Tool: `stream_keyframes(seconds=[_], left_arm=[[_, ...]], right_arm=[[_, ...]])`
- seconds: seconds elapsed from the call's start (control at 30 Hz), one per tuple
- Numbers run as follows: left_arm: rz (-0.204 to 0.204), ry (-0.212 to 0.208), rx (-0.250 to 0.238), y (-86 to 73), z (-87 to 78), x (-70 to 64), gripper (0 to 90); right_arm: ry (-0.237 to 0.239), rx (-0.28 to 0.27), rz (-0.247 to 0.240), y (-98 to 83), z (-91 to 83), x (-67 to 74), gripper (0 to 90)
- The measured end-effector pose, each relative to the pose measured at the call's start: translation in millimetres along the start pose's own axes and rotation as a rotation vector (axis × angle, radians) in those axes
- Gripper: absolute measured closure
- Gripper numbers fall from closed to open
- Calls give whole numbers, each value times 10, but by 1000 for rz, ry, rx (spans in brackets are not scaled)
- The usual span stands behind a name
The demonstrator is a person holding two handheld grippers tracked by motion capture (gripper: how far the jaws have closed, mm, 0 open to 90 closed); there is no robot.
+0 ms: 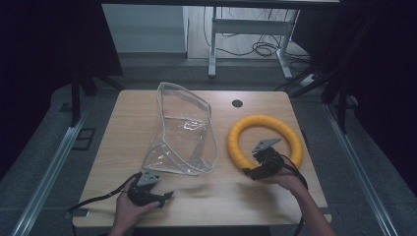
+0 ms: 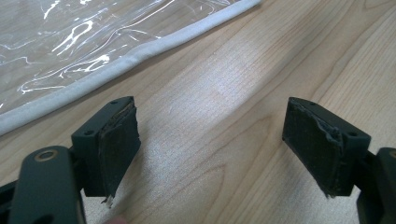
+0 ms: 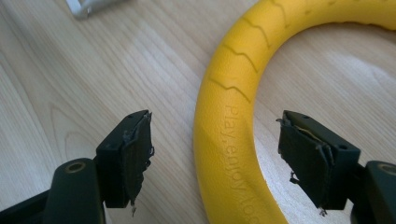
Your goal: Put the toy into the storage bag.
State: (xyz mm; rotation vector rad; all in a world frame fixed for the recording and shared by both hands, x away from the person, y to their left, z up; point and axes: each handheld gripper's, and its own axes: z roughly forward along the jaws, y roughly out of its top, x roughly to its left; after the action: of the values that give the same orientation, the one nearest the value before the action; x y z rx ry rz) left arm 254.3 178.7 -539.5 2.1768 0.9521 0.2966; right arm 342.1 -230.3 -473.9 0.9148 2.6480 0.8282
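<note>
A yellow foam ring [image 1: 265, 120] lies flat on the right half of the wooden table [image 1: 221, 201]. My right gripper [image 1: 249, 172] is at the ring's near-left arc. In the right gripper view the ring [image 3: 229, 93] runs between the open jaws of that gripper [image 3: 215, 158], with a gap on each side of it. A clear plastic bag [image 1: 184, 132] with a white-piped edge stands crumpled at the table's middle. My left gripper [image 1: 164, 198] rests open near the front edge, just short of the bag. In the left gripper view its jaws [image 2: 210, 149] frame bare wood, and the bag's edge [image 2: 70, 88] lies beyond.
A dark round cable hole [image 1: 237, 103] sits near the table's far edge. Behind the table a white desk frame [image 1: 213, 44] stands over cables on the floor. Metal rails run along both sides of the table. Each gripper trails a black cable off the front edge.
</note>
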Motion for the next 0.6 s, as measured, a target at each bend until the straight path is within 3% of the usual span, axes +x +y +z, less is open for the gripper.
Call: stream_keyframes(seconds=[0.3, 0.6], left_arm=[[1, 0, 2, -1, 4, 1, 187], [0, 0, -2, 0, 3, 0, 187]], right_arm=[[25, 171, -38, 100, 139, -65, 253], [29, 300, -65, 97, 315, -56, 269]])
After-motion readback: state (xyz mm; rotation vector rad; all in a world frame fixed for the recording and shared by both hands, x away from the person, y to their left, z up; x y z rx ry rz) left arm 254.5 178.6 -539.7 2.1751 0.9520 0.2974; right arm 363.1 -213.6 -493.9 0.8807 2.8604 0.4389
